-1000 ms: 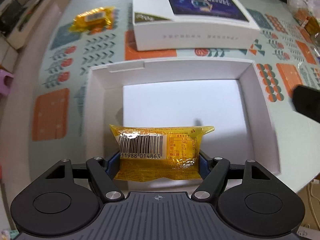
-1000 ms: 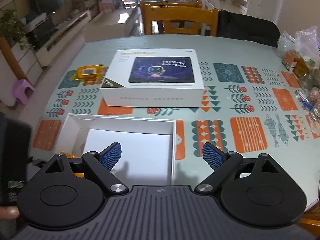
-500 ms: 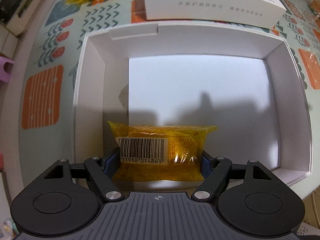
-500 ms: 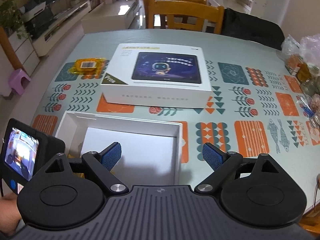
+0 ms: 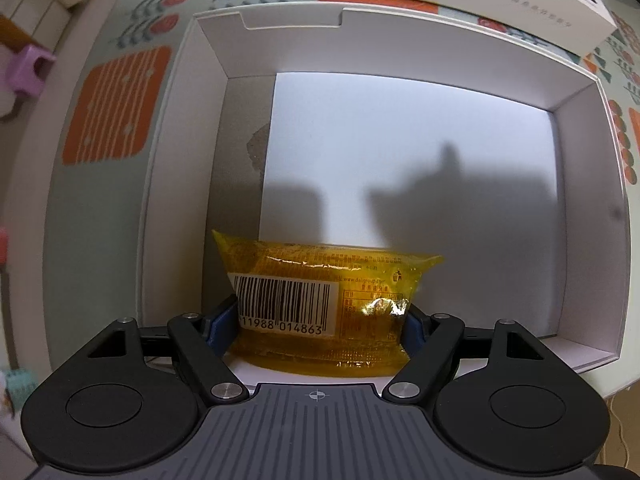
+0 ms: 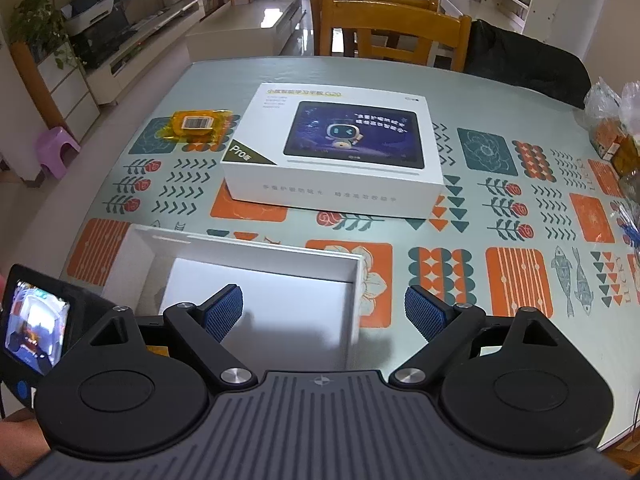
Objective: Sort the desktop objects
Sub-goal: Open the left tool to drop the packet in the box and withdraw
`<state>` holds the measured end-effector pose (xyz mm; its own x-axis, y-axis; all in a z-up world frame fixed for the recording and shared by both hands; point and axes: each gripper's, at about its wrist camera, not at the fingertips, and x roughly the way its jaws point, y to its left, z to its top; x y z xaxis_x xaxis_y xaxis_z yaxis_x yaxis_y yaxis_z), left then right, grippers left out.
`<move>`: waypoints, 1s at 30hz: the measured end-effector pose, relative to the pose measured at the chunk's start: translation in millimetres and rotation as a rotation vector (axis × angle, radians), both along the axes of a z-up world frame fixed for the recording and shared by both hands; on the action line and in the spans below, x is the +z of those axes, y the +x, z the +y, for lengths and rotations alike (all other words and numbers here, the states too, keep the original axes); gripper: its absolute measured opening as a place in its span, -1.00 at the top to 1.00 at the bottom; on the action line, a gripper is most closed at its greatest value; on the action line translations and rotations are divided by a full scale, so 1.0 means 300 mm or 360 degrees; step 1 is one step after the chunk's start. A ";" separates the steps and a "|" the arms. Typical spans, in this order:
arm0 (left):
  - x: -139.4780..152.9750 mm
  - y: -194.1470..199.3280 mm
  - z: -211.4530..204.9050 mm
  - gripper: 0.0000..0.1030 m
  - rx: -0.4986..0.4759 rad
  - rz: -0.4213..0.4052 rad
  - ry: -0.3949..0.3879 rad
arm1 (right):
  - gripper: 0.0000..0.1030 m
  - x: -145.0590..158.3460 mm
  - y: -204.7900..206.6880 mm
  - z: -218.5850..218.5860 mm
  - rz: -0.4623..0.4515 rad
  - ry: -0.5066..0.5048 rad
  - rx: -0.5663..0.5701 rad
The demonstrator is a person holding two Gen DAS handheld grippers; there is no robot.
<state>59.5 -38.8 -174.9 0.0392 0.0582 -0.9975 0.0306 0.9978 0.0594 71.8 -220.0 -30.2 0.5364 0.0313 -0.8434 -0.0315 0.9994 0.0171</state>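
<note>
My left gripper (image 5: 320,320) is shut on a yellow snack packet (image 5: 320,300) with a barcode label, held low inside the open white box (image 5: 580,92), near its front left corner. The same open box (image 6: 248,252) shows in the right wrist view. My right gripper (image 6: 324,312) is open and empty, above the box's right front part. A second yellow snack packet (image 6: 198,125) lies on the table at the far left.
A closed white tablet box (image 6: 336,156) lies behind the open box; its edge shows in the left wrist view (image 5: 480,4). Plastic bags of food (image 6: 612,128) sit at the right edge. A wooden chair (image 6: 392,36) stands behind the table. The left gripper's screen (image 6: 36,324) is at lower left.
My left gripper has carried the packet forward and down into the open box. My right gripper has stayed open and drawn back a little.
</note>
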 end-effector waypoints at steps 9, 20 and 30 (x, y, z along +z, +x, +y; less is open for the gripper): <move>0.042 0.011 -0.019 -0.77 0.0038 -0.0061 -0.0014 | -1.00 -0.015 -0.022 -0.055 0.0004 0.0033 0.0001; 0.173 0.009 -0.061 -1.00 0.0025 -0.0264 0.0094 | -1.00 -0.021 -0.029 -0.097 -0.0005 0.0079 0.0019; 0.257 0.050 -0.004 -1.00 0.0008 -0.0321 -0.0020 | -1.00 0.003 0.007 -0.052 -0.0043 0.0055 -0.0058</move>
